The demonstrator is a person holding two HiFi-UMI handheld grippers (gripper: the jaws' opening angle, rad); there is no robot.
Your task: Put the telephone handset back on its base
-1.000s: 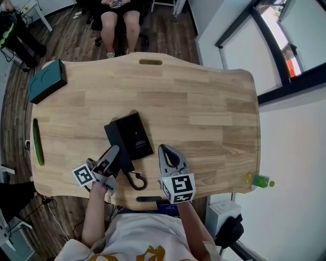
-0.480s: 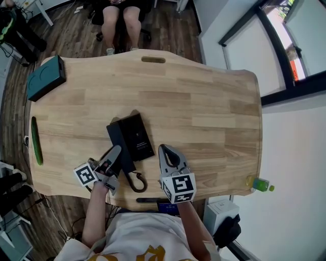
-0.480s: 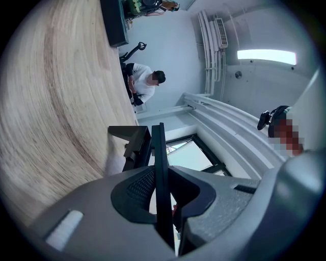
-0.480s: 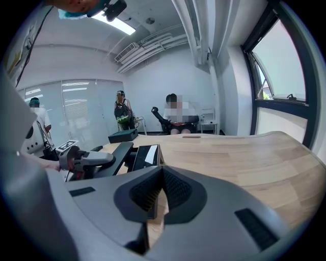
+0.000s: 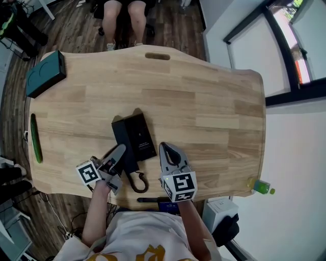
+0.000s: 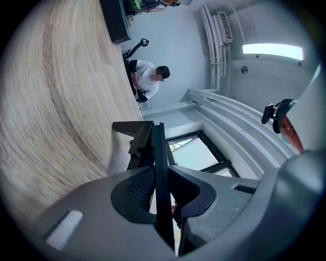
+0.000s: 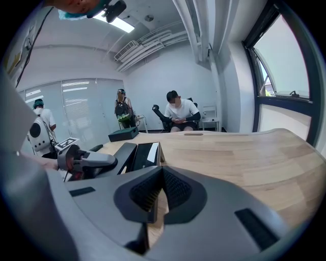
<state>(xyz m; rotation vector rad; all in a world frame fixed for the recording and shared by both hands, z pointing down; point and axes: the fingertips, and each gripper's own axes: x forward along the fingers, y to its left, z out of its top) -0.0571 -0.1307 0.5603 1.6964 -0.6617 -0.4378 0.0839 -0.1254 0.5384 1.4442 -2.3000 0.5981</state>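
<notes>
A black telephone base (image 5: 138,133) lies near the front of the wooden table (image 5: 204,102). Its black handset (image 5: 124,153) runs along the base's left side, and a coiled cord (image 5: 136,181) trails to the table's front edge. My left gripper (image 5: 119,151) is shut on the handset, which shows as a thin black slab (image 6: 158,148) between the pads. I cannot tell whether the handset rests on the base or hangs just above it. Just right of the base, my right gripper (image 5: 166,149) is shut with nothing in it (image 7: 162,173).
A dark teal box (image 5: 46,74) sits at the table's far left corner. A green strip (image 5: 35,137) lies along the left edge. A person (image 5: 122,10) sits at the far end. A green bottle (image 5: 261,186) is beyond the table's right front corner.
Only the head view has shifted a little. Both grippers, the handset and the base keep their places relative to one another.
</notes>
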